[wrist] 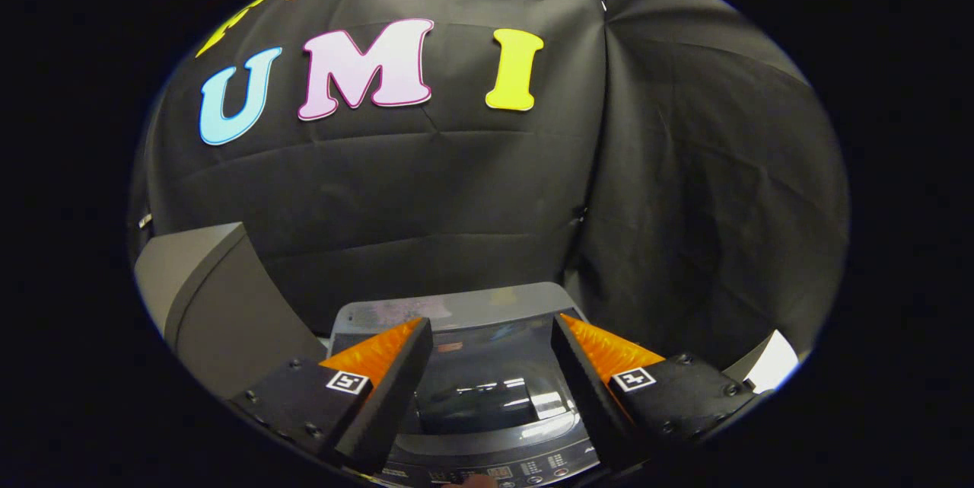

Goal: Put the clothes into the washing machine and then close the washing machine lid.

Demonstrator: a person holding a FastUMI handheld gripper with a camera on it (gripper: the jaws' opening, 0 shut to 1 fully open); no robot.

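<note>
Fingers [491, 397] spread, holding nothing, above the washing machine [487, 435], whose glass lid [479, 389] looks down; task likely near done.

The tongs [491, 366] hang with their fingers spread wide, nothing between them but air. Below and just beyond them sits the washing machine [487, 412], its dark glass lid [487, 389] lying flat and shut (room lights glint on it). Its control panel [494, 469] runs along the near edge. A grey box [213, 305] stands beside the machine, against the black cloth wall [456, 191].
</note>
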